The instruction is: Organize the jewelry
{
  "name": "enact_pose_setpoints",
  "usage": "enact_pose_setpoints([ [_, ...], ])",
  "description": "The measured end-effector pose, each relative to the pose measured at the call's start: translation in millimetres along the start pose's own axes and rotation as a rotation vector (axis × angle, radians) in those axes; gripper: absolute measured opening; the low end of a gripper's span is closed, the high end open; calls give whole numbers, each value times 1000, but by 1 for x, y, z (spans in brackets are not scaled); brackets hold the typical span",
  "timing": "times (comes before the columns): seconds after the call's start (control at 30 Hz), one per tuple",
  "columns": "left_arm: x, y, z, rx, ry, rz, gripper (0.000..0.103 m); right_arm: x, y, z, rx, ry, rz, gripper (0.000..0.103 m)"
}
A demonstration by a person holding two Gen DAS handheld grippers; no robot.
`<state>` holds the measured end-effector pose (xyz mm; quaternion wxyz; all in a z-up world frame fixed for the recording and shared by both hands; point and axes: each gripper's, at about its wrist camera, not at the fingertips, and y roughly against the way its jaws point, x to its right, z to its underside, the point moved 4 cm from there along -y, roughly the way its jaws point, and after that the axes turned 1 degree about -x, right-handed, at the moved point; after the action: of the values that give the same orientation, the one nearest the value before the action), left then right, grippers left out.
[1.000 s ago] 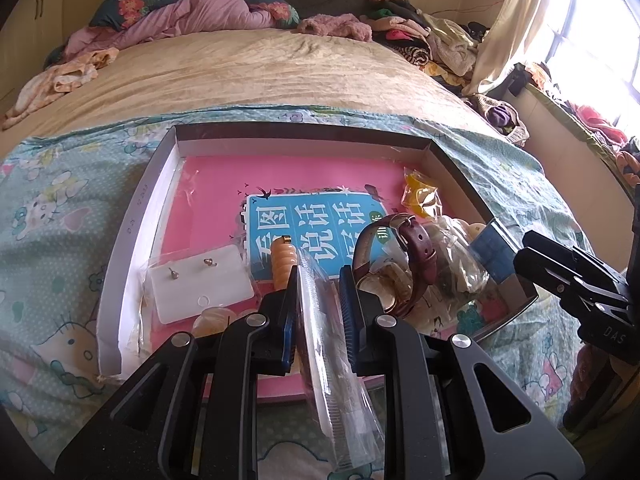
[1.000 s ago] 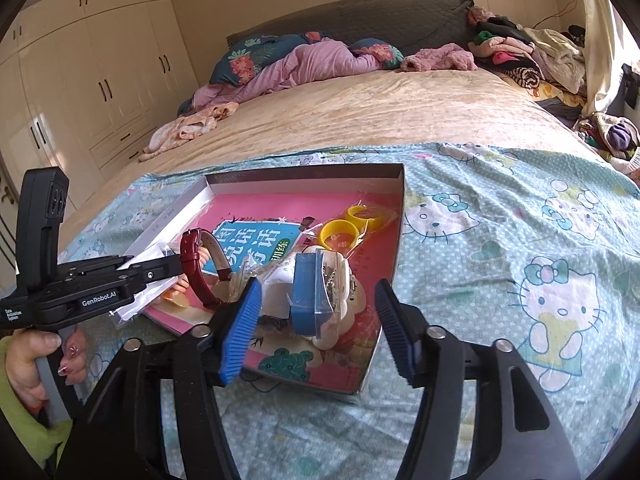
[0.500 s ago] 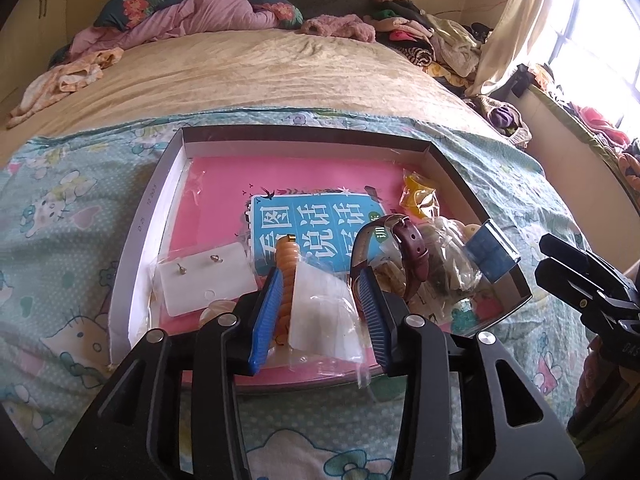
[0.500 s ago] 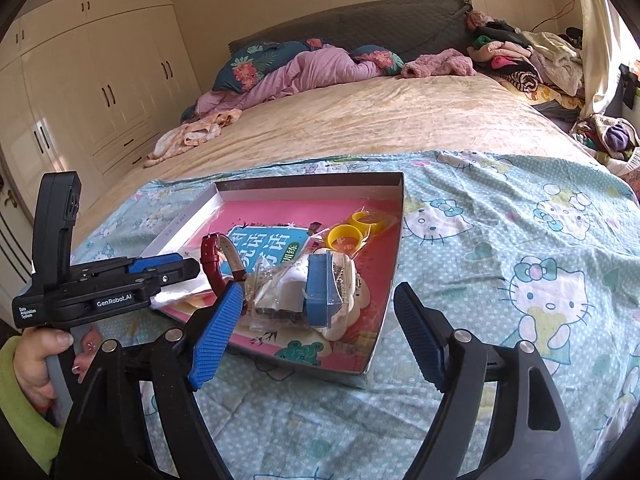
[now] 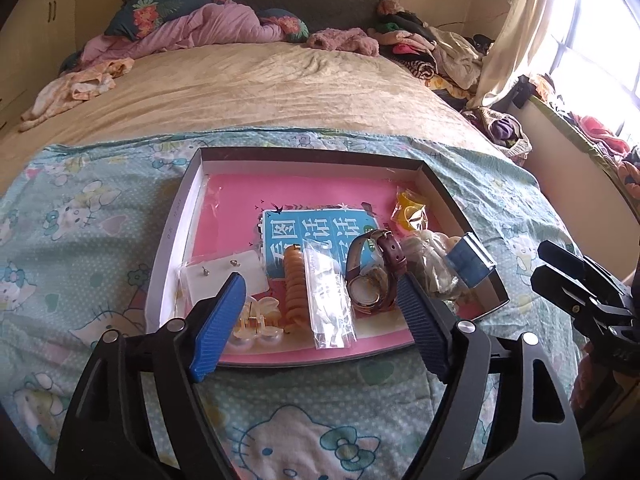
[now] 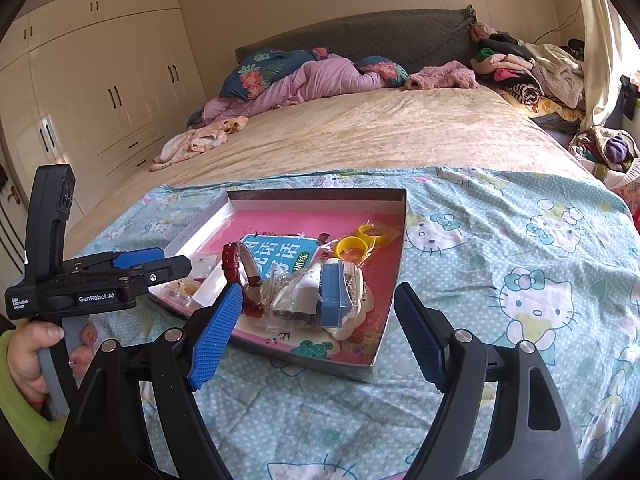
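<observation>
A shallow box (image 5: pixel 172 236) with a pink lining lies on the bed and holds jewelry: a clear plastic bag (image 5: pixel 330 300), an orange spiral tie (image 5: pixel 295 288), a maroon-strap watch (image 5: pixel 380 272), an earring card (image 5: pixel 224 280), a hair clip (image 5: pixel 256 324), yellow rings in a bag (image 5: pixel 410 210) and a blue box (image 5: pixel 468 258). My left gripper (image 5: pixel 320 296) is open and empty above the box's near edge. My right gripper (image 6: pixel 318 312) is open and empty near the box (image 6: pixel 396 248), in front of the blue box (image 6: pixel 332 296) and watch (image 6: pixel 236 268).
The box sits on a Hello Kitty blanket (image 5: pixel 80 232) over a beige bedspread (image 5: pixel 248 88). Pillows and a pink quilt (image 5: pixel 208 28) lie at the headboard, clothes (image 5: pixel 436 52) pile at the right. Wardrobes (image 6: pixel 92 92) stand at the left.
My left gripper opened and let go of the clear plastic bag, which now lies in the box by the orange tie. Both grippers drew back from the box.
</observation>
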<state>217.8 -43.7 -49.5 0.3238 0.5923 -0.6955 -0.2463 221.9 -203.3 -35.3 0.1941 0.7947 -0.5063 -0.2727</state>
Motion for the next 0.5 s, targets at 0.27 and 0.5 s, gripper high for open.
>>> enact_pose_setpoints([
  [0.27, 3, 28, 2, 44, 4, 2, 93, -11, 22, -5, 39, 14, 12, 95],
  [0.5, 4, 54, 12, 84, -2, -16, 93, -25, 43, -1, 63, 34, 13, 97],
])
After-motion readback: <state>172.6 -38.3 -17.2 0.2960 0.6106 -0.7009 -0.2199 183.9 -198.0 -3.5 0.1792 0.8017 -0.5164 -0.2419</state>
